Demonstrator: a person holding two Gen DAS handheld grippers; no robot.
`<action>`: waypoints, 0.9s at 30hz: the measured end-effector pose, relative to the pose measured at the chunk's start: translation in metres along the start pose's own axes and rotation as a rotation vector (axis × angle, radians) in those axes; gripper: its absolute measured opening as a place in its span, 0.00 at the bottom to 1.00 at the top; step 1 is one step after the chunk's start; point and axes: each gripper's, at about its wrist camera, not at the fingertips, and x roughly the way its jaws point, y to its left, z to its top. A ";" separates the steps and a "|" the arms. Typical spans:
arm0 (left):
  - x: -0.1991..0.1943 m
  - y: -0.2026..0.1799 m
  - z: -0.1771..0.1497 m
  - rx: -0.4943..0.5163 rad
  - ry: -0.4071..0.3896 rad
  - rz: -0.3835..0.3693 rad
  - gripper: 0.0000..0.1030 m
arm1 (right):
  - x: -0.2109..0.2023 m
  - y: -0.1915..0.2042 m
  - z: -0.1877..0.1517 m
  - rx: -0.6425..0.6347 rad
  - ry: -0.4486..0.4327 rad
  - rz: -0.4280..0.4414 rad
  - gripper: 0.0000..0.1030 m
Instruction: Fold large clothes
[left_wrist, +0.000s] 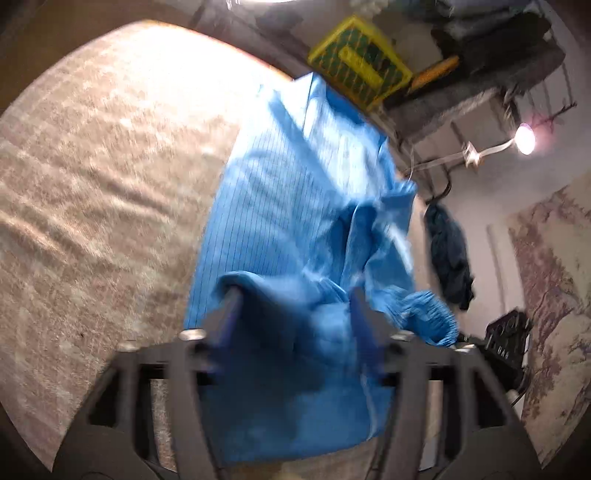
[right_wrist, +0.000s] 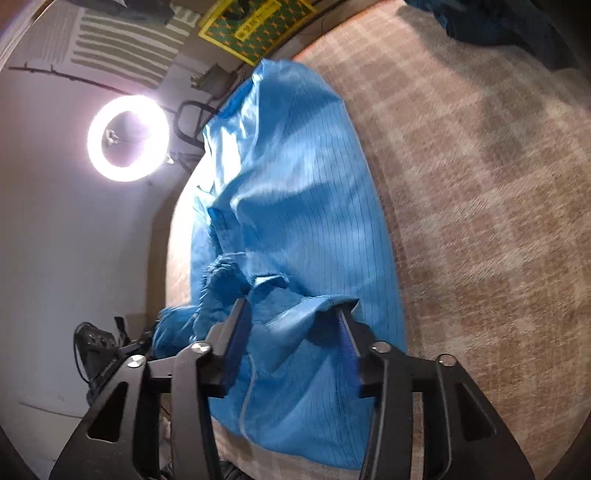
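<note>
Blue garment lengthwise away from left claw, on carpet

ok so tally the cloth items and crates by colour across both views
blue pinstriped garment: 1
dark teal bundled cloth: 1
yellow plastic lattice crate: 1
total: 3

Left hand-held gripper fingers spread apart, right hand-held gripper likewise
</note>
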 end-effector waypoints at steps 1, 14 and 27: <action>-0.006 0.000 0.002 0.002 -0.019 0.003 0.63 | -0.007 0.001 0.001 -0.008 -0.018 0.007 0.53; 0.006 -0.023 -0.027 0.270 0.026 0.095 0.45 | -0.011 0.051 -0.022 -0.397 -0.069 -0.174 0.48; 0.062 -0.009 -0.031 0.311 0.061 0.284 0.43 | 0.070 0.058 -0.038 -0.677 0.037 -0.478 0.48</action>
